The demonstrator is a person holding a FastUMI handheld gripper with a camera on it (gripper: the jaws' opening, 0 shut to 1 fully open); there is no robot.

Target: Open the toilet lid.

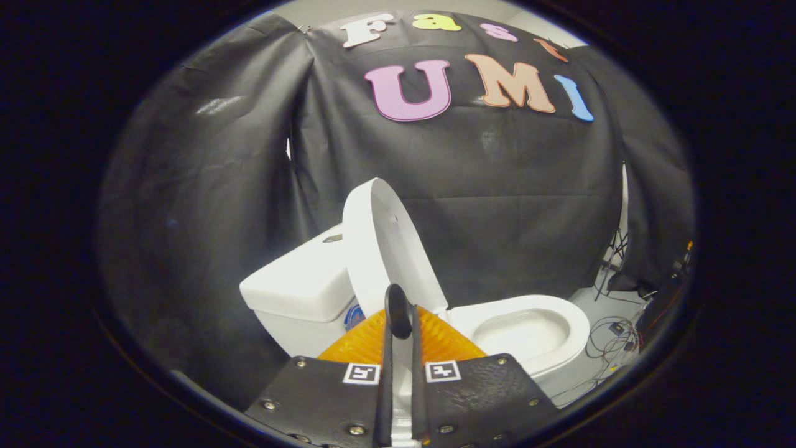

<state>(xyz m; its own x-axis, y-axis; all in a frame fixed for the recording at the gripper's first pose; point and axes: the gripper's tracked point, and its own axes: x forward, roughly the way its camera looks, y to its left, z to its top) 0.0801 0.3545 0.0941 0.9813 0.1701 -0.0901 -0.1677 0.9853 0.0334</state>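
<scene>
White lid (379,249) is up, leaning toward the tank (298,289) at 10 o'clock so it stays | tool (399,348) fingers nearly together, nothing between them | bowl (528,330) at 2 o'clock.

The camera rides on the gripper (398,323) and looks forward along its two fingers, which nearly meet. It sits beside the toilet (528,330), close in and slightly above the bowl, facing across it with the tank (298,289) to the left and the raised lid (385,249) just ahead of the fingertips.
</scene>
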